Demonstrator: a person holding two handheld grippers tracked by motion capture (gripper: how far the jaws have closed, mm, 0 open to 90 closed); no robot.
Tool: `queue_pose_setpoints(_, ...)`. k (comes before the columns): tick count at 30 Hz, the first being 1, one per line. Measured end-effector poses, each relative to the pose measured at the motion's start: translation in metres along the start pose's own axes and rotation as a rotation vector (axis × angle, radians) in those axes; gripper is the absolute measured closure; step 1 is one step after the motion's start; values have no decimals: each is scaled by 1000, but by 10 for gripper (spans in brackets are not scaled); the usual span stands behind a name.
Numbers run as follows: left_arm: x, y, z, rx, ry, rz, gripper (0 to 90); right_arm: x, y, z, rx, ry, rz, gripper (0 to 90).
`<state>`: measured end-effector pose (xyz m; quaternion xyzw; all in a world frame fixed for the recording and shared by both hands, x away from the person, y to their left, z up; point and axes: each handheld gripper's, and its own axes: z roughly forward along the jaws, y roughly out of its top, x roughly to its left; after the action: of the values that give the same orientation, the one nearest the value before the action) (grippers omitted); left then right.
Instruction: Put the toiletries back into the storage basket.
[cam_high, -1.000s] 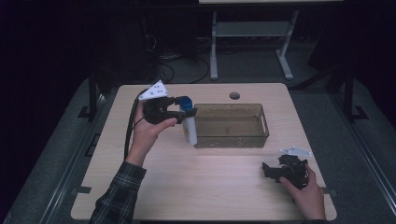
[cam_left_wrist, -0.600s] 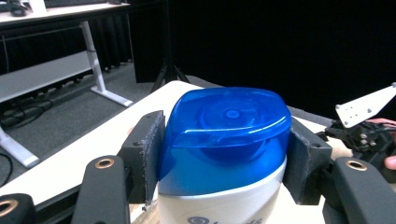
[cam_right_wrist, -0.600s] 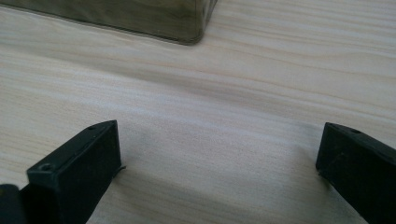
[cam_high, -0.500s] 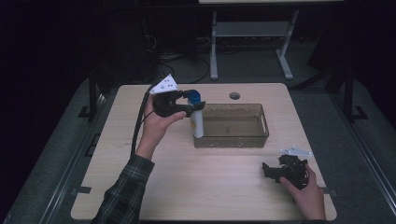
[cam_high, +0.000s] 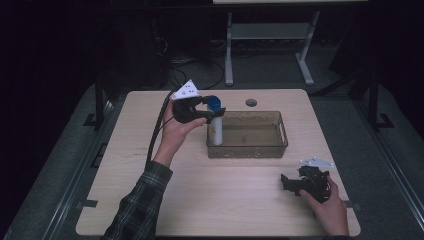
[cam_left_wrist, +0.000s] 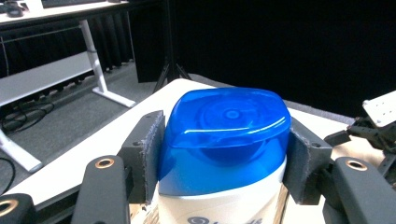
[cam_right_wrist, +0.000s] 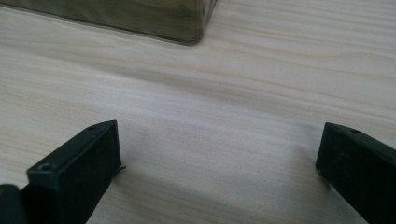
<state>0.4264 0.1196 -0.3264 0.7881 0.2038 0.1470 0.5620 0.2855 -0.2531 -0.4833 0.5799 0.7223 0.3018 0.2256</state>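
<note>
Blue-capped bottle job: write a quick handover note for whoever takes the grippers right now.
Left gripper: fingers shut on the blue-capped bottle, just under its cap, bottle upright.
Right gripper: open, holding nothing, low over the table near its front right corner.
Bottle: at the left end of the clear bin; whether it already stands on the bin's floor cannot be told.
Done: bottle gripped and brought to the bin.
Left: probably set it down inside, release, withdraw.

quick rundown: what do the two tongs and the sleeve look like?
Both tongs, left and right, are black, each topped by a grey three-cornered plate. Left pads are grey, with brass-coloured rivets behind; a black cable trails off it. Left sleeve is dark plaid.
</note>
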Motion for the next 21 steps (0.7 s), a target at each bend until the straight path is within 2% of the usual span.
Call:
queue_pose_setpoints(10, 3, -13, 11, 38, -8, 6, 380, 0, 0, 0, 0, 0, 0, 0)
queue_pose_setpoints(21, 6, -28, 15, 67, -6, -13, 381, 0, 0, 0, 0, 0, 0, 0)
